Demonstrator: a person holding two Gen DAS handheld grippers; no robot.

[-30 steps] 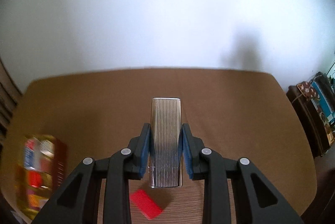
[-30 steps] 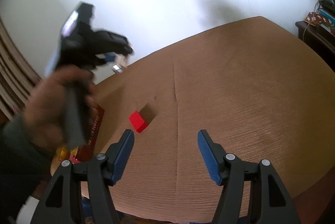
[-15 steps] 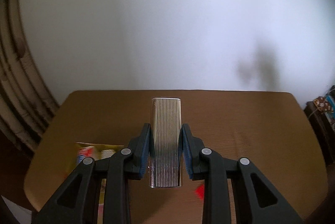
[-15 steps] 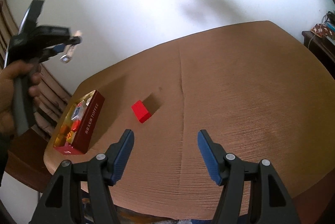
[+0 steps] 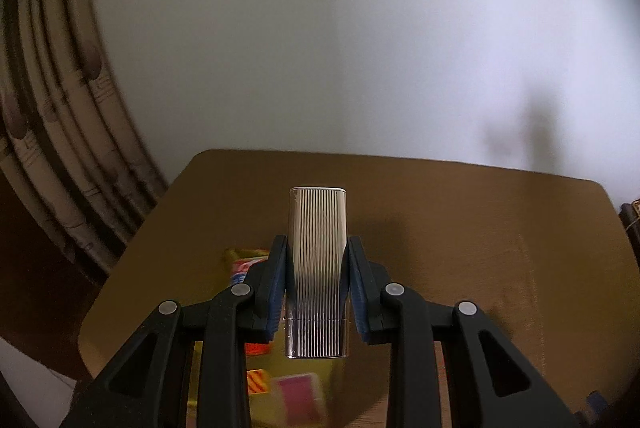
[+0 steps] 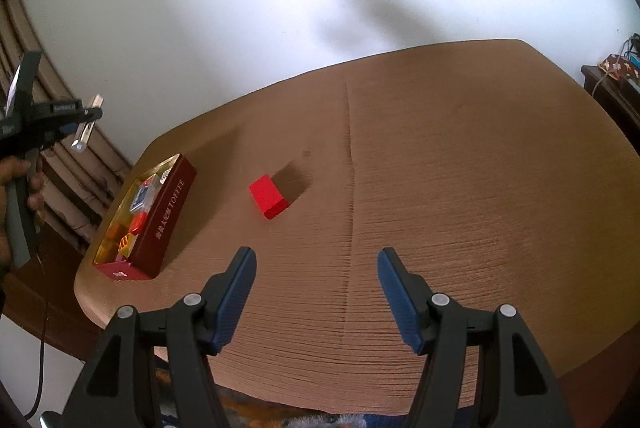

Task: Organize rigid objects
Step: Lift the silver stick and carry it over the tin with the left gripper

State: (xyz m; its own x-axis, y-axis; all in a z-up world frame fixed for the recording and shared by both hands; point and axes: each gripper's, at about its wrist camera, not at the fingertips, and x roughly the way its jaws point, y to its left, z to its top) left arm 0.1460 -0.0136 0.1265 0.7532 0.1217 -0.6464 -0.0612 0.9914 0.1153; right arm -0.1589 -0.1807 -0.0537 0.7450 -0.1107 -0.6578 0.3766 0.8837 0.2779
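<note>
Between left hand-held gripper pads, ribbed silver case.

A brown table with a fine ribbed grain and a seam down its middle stands against a plain white wall. Patterned beige curtains hang at left; a dark cabinet stands at right.

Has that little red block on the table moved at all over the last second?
No. In the right wrist view the red block lies in the same spot between the toffee box and the table's crease.
</note>
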